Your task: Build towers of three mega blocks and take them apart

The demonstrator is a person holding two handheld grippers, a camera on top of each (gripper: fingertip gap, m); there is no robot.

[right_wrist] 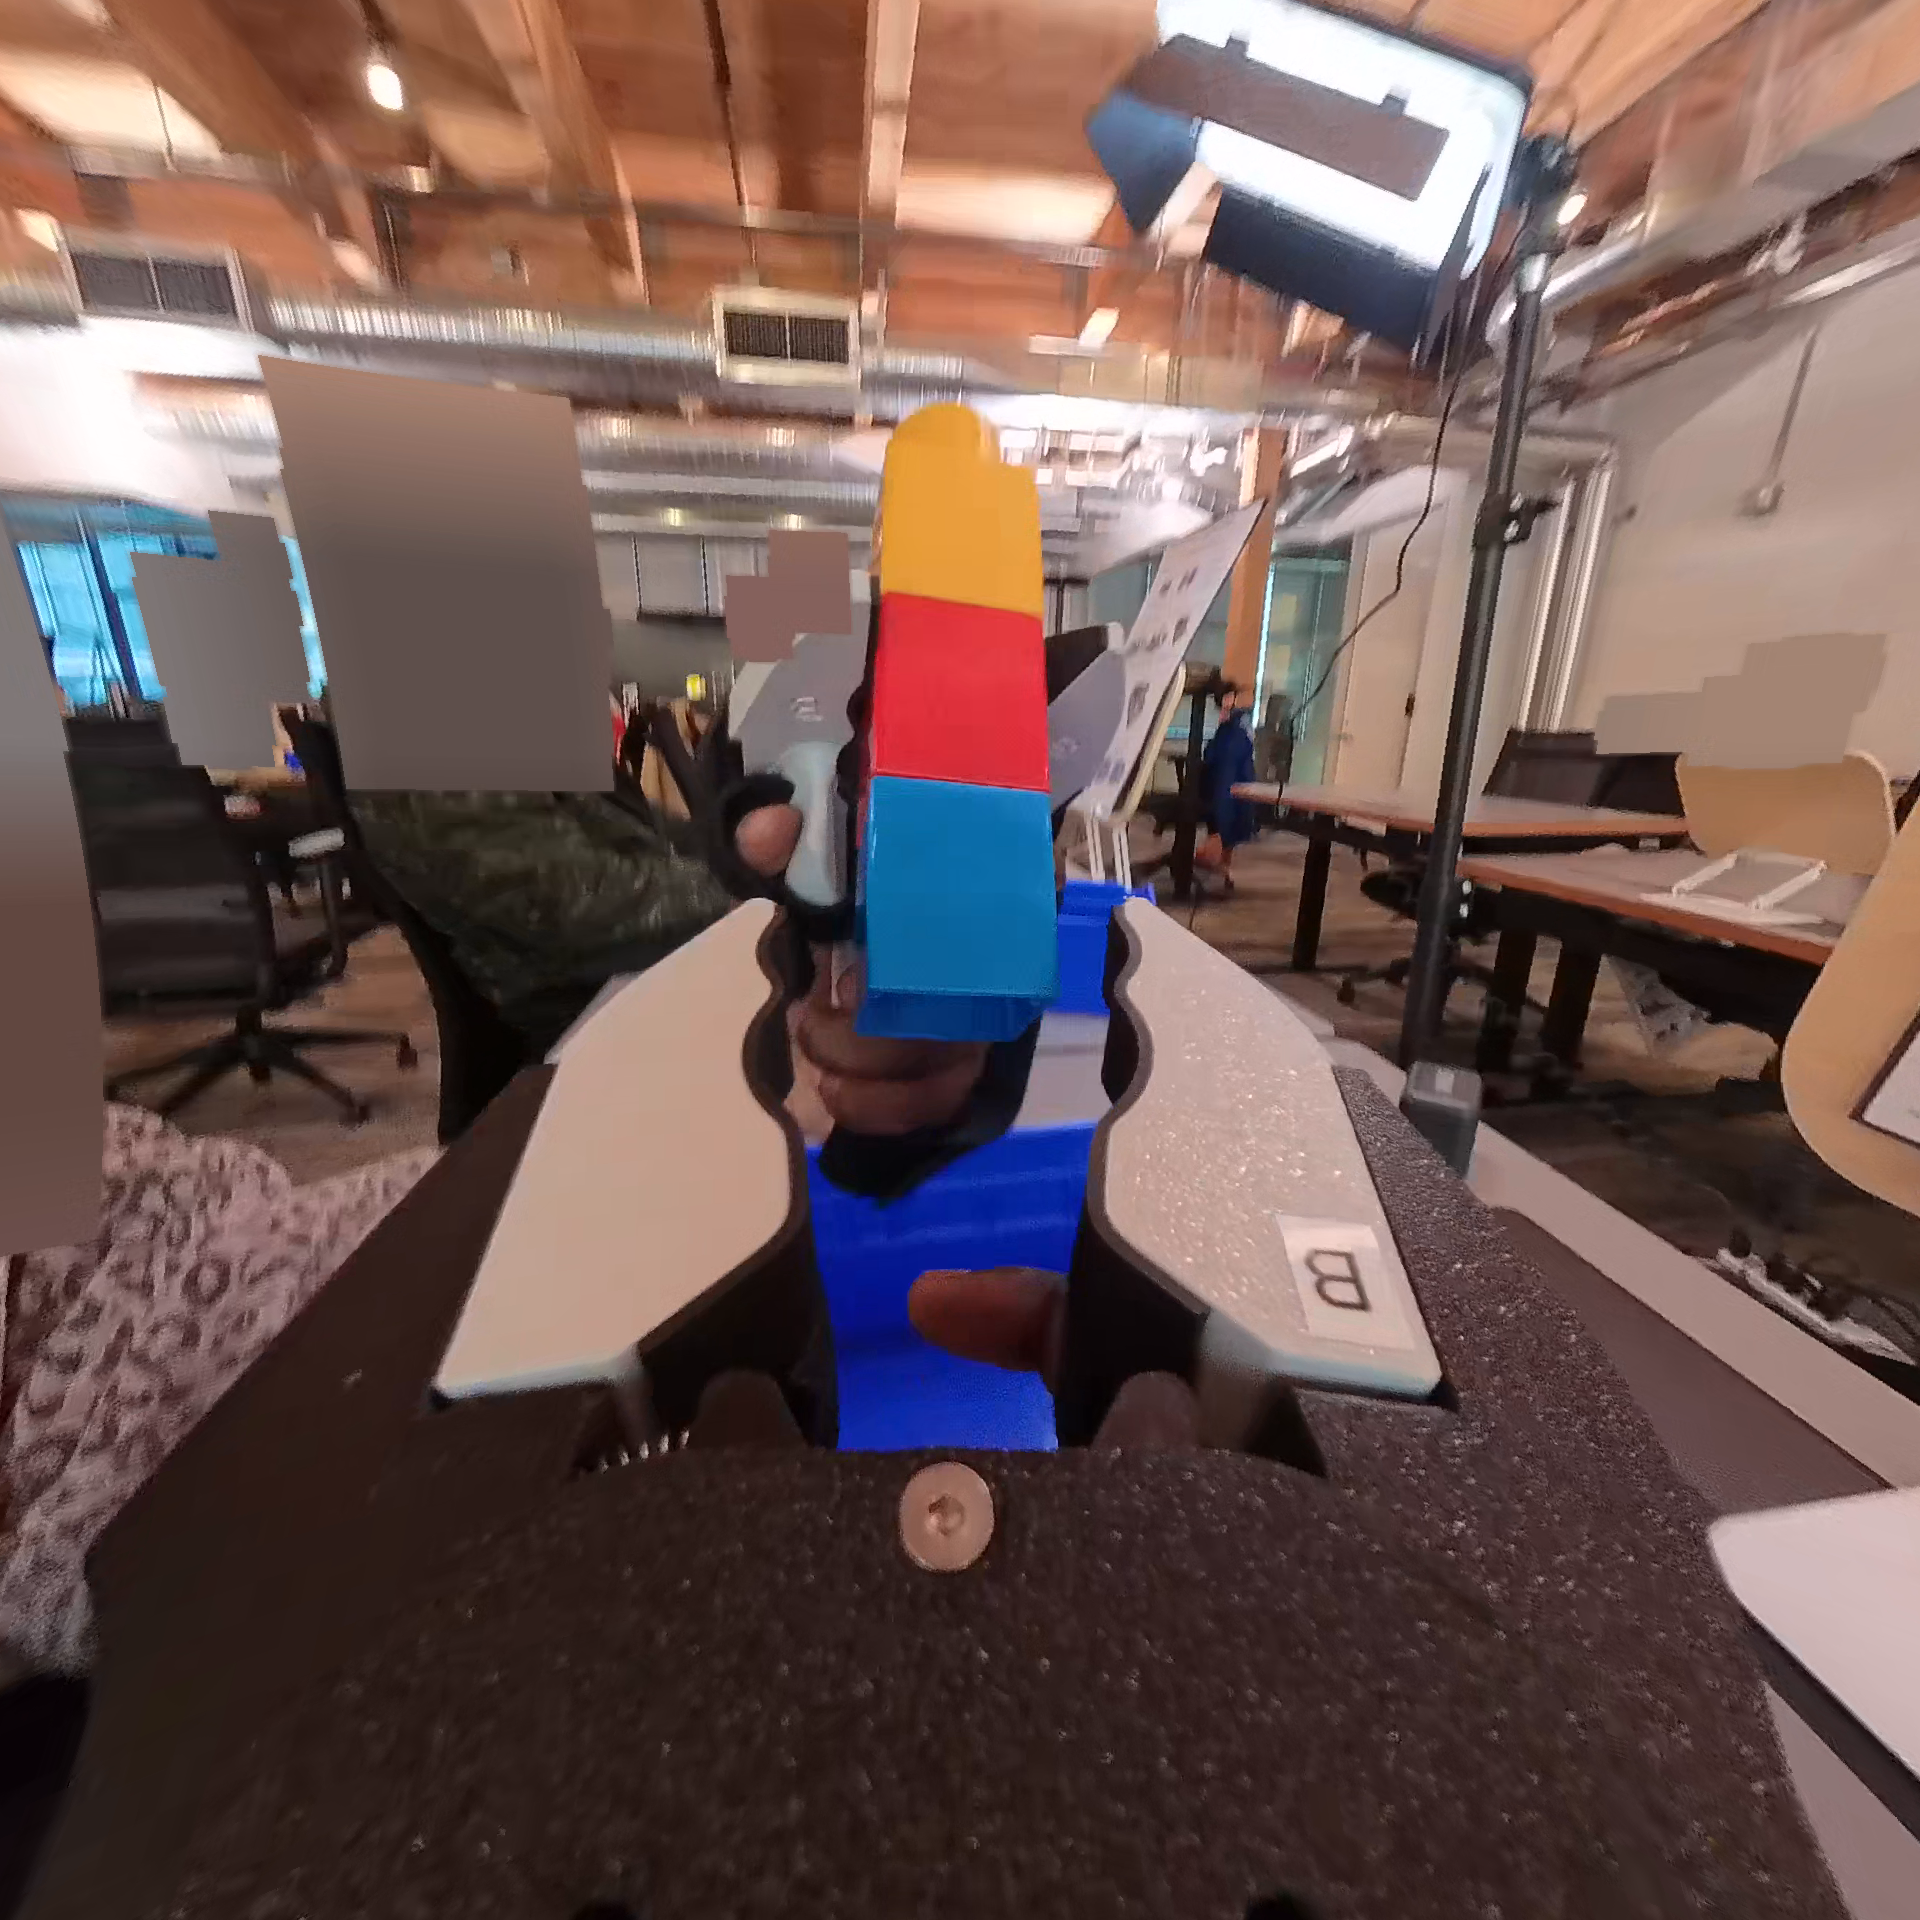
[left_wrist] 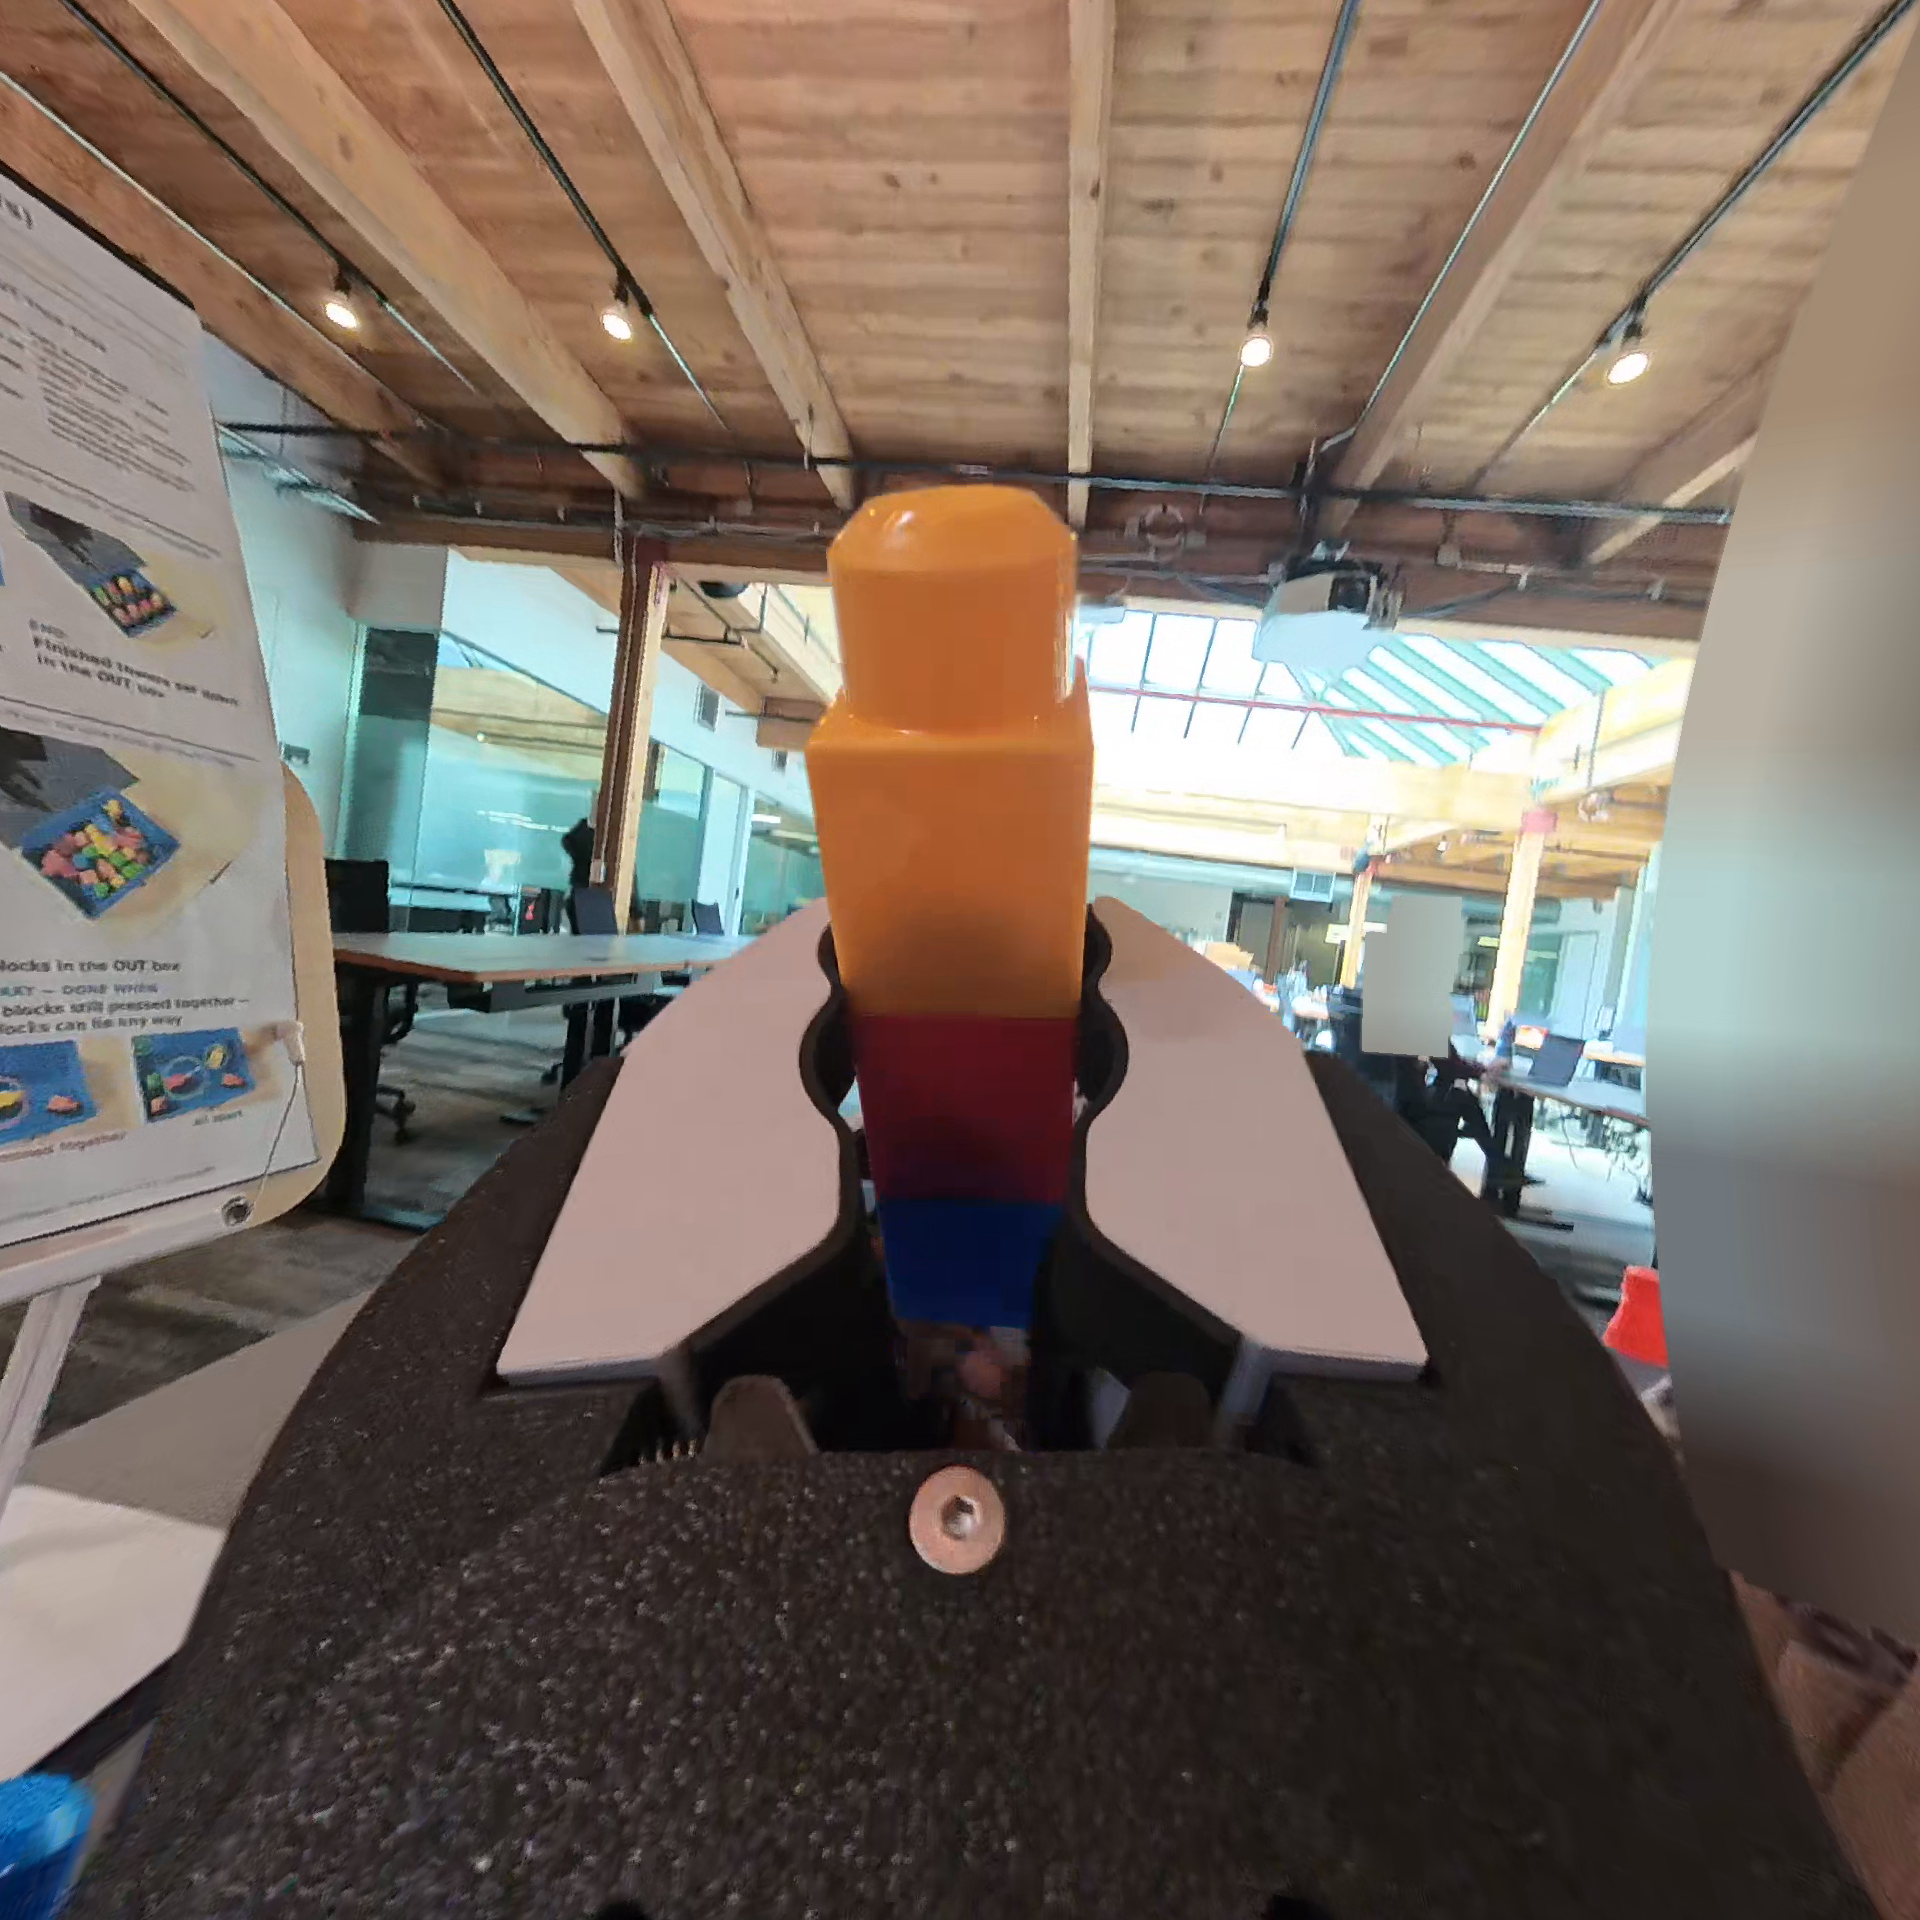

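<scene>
Left wrist view: left gripper [left_wrist: 961,1049] raised toward a timber ceiling [left_wrist: 935,208], fingers [left_wrist: 717,1122] pressed in against the sides of a three-block tower [left_wrist: 961,935], clamped on the red block [left_wrist: 961,1101]. Orange block [left_wrist: 951,790] at the far end, stud pointing up and away from the camera; blue block [left_wrist: 961,1262] nearest the camera, deep between the fingers. Off to the left, a printed instruction sheet [left_wrist: 114,727] on a pale wooden board propped on a stand; beyond it, long office tables [left_wrist: 540,951] and dark chairs. At the bottom left corner, a blurred scrap of something blue. Right wrist view: right gripper [right_wrist: 940,940] parted, a clear gap between its two grey fingers [right_wrist: 1226,1122], nothing held. Same tower [right_wrist: 961,727] just past the fingertips, upright with a slight tilt, yellow-orange on top, red in the middle, light blue at the bottom, its lower edge level with the fingertips and touching neither of them as far as can be told. Behind the tower, the other gripper around its red middle, and a hand [right_wrist: 769,836] wrapped on that gripper's handle. Lower, seen through the gap, a bright blue bin [right_wrist: 935,1226] and a fingertip at the right finger's inner edge. Upper right, a panel light [right_wrist: 1320,156] on a black stand. Picture slightly smeared at the edges
</scene>
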